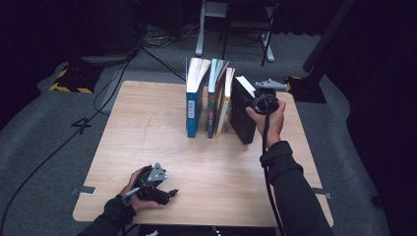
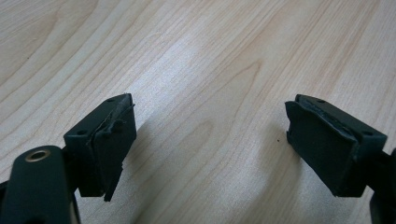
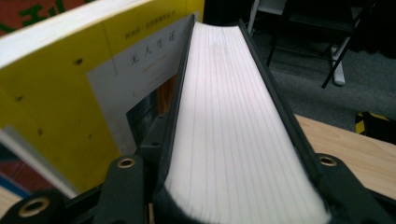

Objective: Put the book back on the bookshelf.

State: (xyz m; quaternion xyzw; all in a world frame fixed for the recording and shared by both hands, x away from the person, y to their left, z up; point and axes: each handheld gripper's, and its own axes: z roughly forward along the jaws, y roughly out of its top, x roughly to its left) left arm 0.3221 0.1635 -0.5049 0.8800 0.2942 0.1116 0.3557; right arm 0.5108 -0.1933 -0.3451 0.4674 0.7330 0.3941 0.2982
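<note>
the step in hand looks like setting the black book (image 1: 242, 114) into the row of upright books near the far edge of the table (image 1: 147, 147). the right gripper (image 1: 259, 101) has its jaws clamped on the book, one on each black cover, with the white page block (image 3: 233, 121) between them in the right gripper view. the book stands at the right end of the row, tilted a little, just beside the yellow book (image 1: 224, 105), whose cover (image 3: 70, 84) sits close against it. further left stand a thin book with a dark spine (image 1: 212, 101) and a blue book (image 1: 193, 105), with a gap between those two.

the left gripper (image 1: 167, 194) rests by the near left corner of the table, jaws wide apart with nothing between them but bare wood.

next, i judge, the book needs to be brought upright, pressed flush against the yellow one, and only then let go, so it does not topple.
</note>
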